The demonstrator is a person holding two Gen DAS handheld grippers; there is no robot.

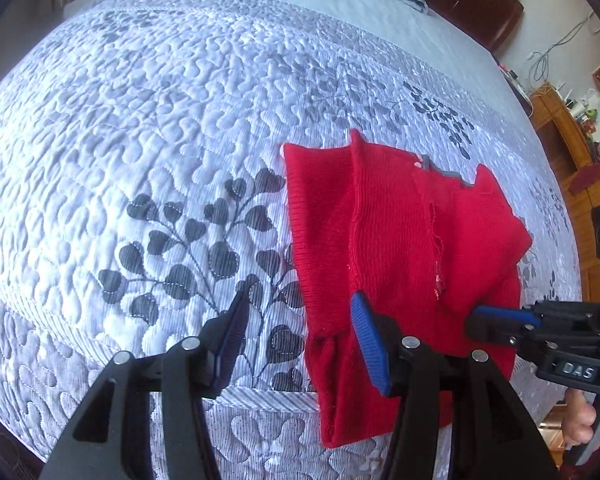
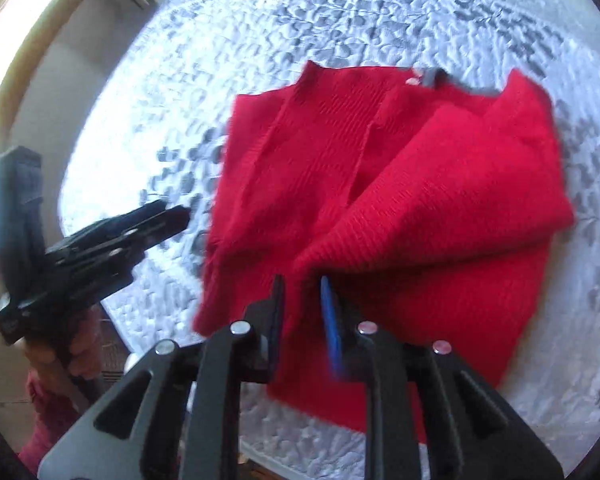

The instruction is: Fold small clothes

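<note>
I'm angling my left gripper (image 1: 300,320) steeply down, jaws standing wide and empty, over the left edge of the red knitted garment (image 1: 400,240) lying on the quilted bedspread (image 1: 160,120). My right gripper (image 2: 302,300), narrowly parted, is straddling a raised fold at the garment's near edge.

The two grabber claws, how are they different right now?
The left gripper stands wide open, while the right gripper shows only a narrow gap. The left gripper holds nothing and hangs over the edge of the red knit garment and the quilt; the right gripper has a red fold poking up between its fingers. Both are black with blue pads and point down.
</note>
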